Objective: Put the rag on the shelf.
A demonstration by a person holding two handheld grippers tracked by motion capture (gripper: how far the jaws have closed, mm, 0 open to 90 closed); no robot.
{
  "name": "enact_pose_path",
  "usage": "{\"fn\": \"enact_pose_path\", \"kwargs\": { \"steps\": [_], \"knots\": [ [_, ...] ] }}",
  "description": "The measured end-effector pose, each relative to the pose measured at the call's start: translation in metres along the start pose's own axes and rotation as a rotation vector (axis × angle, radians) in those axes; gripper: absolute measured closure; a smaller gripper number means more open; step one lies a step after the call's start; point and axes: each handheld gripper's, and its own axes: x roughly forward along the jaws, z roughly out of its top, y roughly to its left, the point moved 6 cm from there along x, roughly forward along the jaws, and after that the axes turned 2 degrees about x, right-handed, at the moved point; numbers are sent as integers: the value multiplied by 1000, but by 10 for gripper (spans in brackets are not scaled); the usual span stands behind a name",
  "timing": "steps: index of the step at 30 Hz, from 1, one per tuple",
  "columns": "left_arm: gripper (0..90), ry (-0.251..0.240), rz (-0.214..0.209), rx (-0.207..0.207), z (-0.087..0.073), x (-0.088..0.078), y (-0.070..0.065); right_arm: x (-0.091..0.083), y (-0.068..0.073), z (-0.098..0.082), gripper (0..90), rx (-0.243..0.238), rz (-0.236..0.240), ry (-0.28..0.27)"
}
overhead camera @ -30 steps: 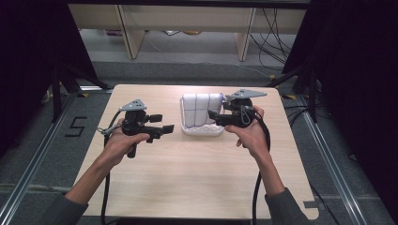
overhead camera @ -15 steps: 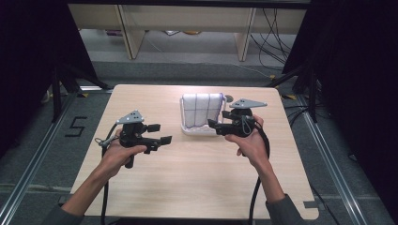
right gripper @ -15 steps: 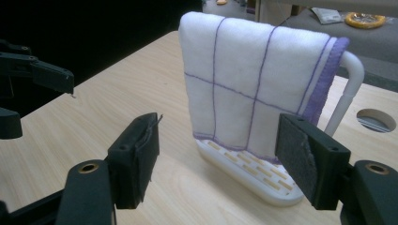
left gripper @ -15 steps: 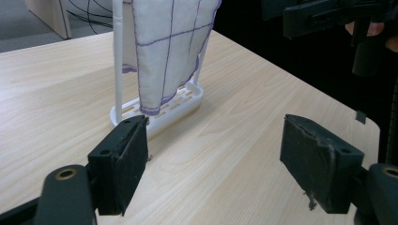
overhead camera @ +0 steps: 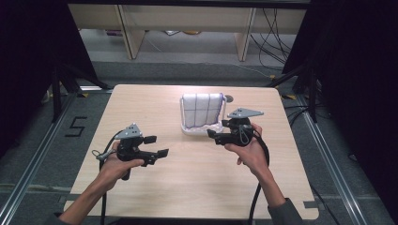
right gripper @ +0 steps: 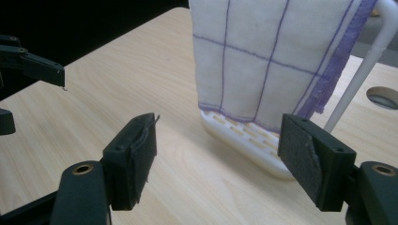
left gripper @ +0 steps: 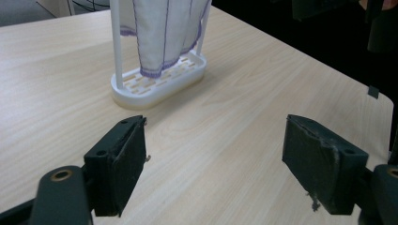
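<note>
Surface point(overhead camera: 197, 187): pale wood-grain top, rectangular, rounded corners; a round hole point(overhead camera: 228, 99) near its far edge, just right of the rack.

Rack point(overhead camera: 202, 130): white plastic, slotted oval base with thin white upright posts. Stands at about 12 o'clock from the surface's centre, toward the far edge. In the left gripper view the base point(left gripper: 159, 79) lies ahead of the jaws and to the left; in the right gripper view it sits close ahead, right of centre.

Cloth point(overhead camera: 202, 110): white, with thin purple grid lines and a purple hem. Hangs over the rack's top, its lower edge reaching down to the slotted base. Seen near in the right gripper view point(right gripper: 267, 56).

Left gripper point(overhead camera: 158, 146): held in the person's left hand point(overhead camera: 115, 164), at about 8 o'clock from the rack and well apart from it. Forearm comes in from the lower left; the jaws point to the right across the surface. Released: jaws spread wide, nothing between them but bare wood. Grey plate on top.

Right gripper point(overhead camera: 212, 136): held in the person's right hand point(overhead camera: 248, 150), at about 5 o'clock from the rack, its jaw tips just beside the base. Forearm comes in from the lower right; the jaws point left toward the rack. Released: jaws wide apart, holding nothing, the cloth and rack base ahead between them. Black cable trails back along the forearm.
</note>
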Motion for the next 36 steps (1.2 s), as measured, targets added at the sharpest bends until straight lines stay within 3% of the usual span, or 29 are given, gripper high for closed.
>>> {"fn": "enact_pose_path", "kwargs": {
  "steps": [6,10,13,17,21,24,28,29,30,36],
  "knots": [
    [208,27,-8,-5,-22,1,-5,1,2,-21,295,-23,-28,21],
    [207,36,-6,-8,-32,1,-6,1,7,-38,295,-6,-20,62],
    [206,46,3,2,-38,2,-6,4,7,-47,287,-24,-12,85],
    [202,49,-11,8,-46,2,-10,7,13,-57,276,-5,-2,96],
    [199,60,-10,5,-52,0,-15,7,15,-64,264,-31,4,97],
    [196,61,-16,34,-57,-3,-17,7,18,-72,260,-16,14,96],
    [193,49,-8,37,-61,-5,-20,6,23,-84,260,-9,16,109],
    [193,56,-12,40,-64,-6,-20,5,26,-87,260,16,23,121],
    [193,63,-6,49,-66,-7,-21,6,26,-90,260,-10,32,103],
    [191,89,4,81,-82,-7,-26,1,33,-106,259,9,42,130]
  ]
}}
